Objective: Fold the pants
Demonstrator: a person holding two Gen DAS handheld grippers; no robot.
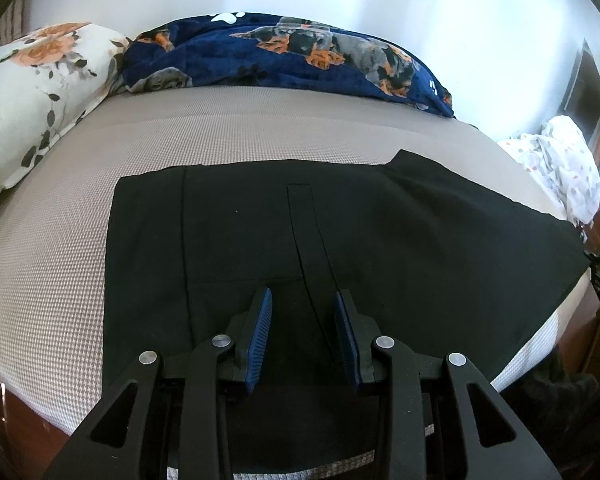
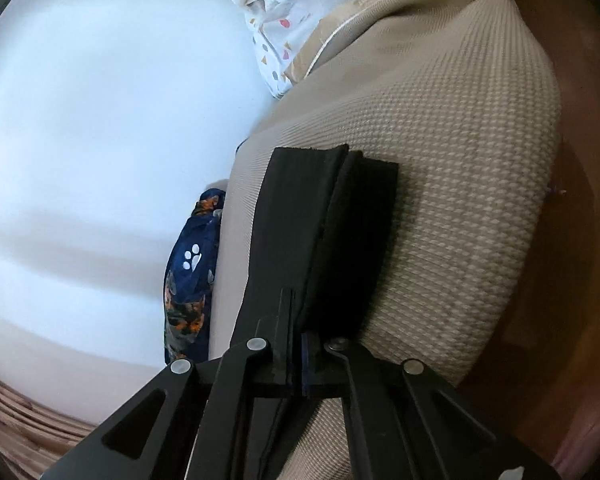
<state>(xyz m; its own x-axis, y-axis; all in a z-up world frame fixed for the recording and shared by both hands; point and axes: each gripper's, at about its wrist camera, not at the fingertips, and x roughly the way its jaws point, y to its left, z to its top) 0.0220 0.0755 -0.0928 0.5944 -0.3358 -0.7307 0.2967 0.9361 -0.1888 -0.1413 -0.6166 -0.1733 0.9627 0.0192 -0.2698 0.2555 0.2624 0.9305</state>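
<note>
Black pants (image 1: 340,224) lie flat across a beige textured mattress (image 1: 60,264), waist end near the front edge. My left gripper (image 1: 303,300) is open, its blue-padded fingers (image 1: 262,320) just above the pants near the front edge, holding nothing. In the right wrist view my right gripper (image 2: 296,320) is shut on the black pants (image 2: 300,208) at a leg edge. The cloth runs forward from the jaws. The view is rolled sideways.
A navy dog-print blanket (image 1: 284,60) and a floral pillow (image 1: 32,92) lie at the back of the bed by a white wall. A white dotted cloth (image 1: 560,164) is bunched at the right end. The brown wooden bed frame (image 2: 572,240) borders the mattress.
</note>
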